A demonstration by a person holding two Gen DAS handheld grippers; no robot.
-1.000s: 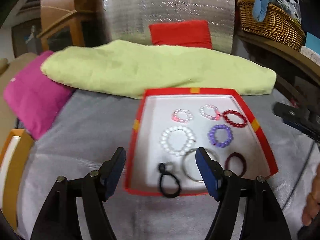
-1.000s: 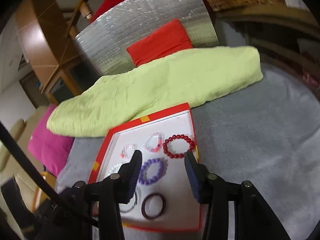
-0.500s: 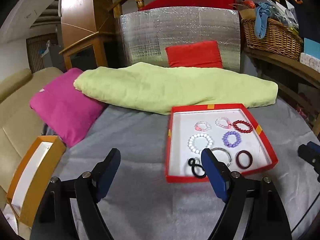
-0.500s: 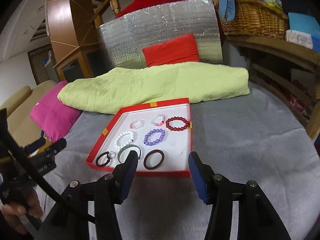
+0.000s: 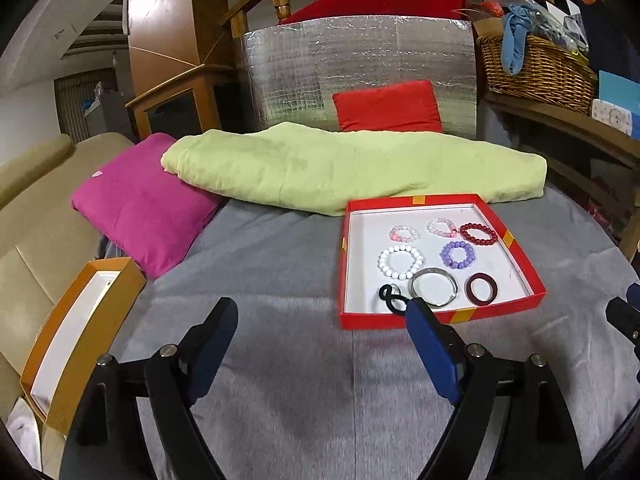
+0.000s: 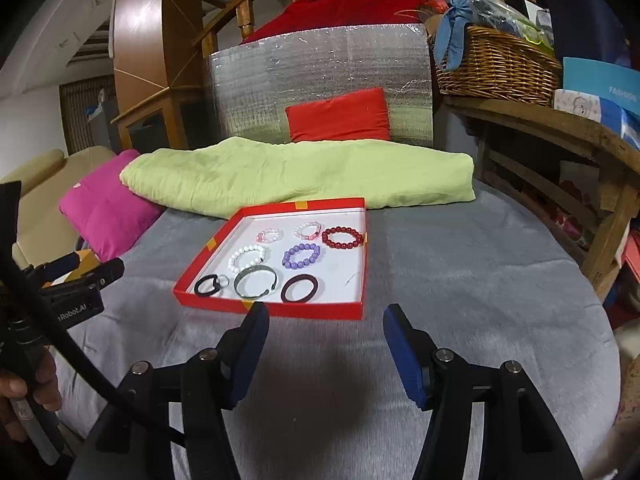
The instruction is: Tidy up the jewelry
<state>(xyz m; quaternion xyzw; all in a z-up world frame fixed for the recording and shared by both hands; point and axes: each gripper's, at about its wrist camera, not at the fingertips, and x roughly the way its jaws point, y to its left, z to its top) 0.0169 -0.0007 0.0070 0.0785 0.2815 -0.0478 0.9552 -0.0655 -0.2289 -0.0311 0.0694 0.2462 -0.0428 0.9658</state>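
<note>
A red tray (image 5: 436, 318) (image 6: 276, 310) with a white floor lies on the grey blanket. In it lie several bracelets: white beads (image 5: 401, 262), purple beads (image 5: 458, 255) (image 6: 302, 255), dark red beads (image 5: 478, 234) (image 6: 343, 237), two pink ones, a silver bangle (image 5: 434, 287) (image 6: 256, 282), a maroon ring (image 5: 481, 289) (image 6: 299, 288) and a black hair tie (image 5: 390, 298) (image 6: 207, 285). My left gripper (image 5: 322, 344) is open and empty, in front of the tray's near left. My right gripper (image 6: 326, 344) is open and empty, just before the tray's near edge.
An orange box (image 5: 76, 336) with a white inside lies at the left edge. A green folded blanket (image 5: 352, 168), a pink cushion (image 5: 140, 200) and a red cushion (image 5: 388, 106) lie behind the tray. A wicker basket (image 6: 496, 68) stands on a wooden shelf at right.
Both grippers have pulled back and up from the tray, so it now lies farther ahead. Both stay open and empty. The bracelets have not moved.
</note>
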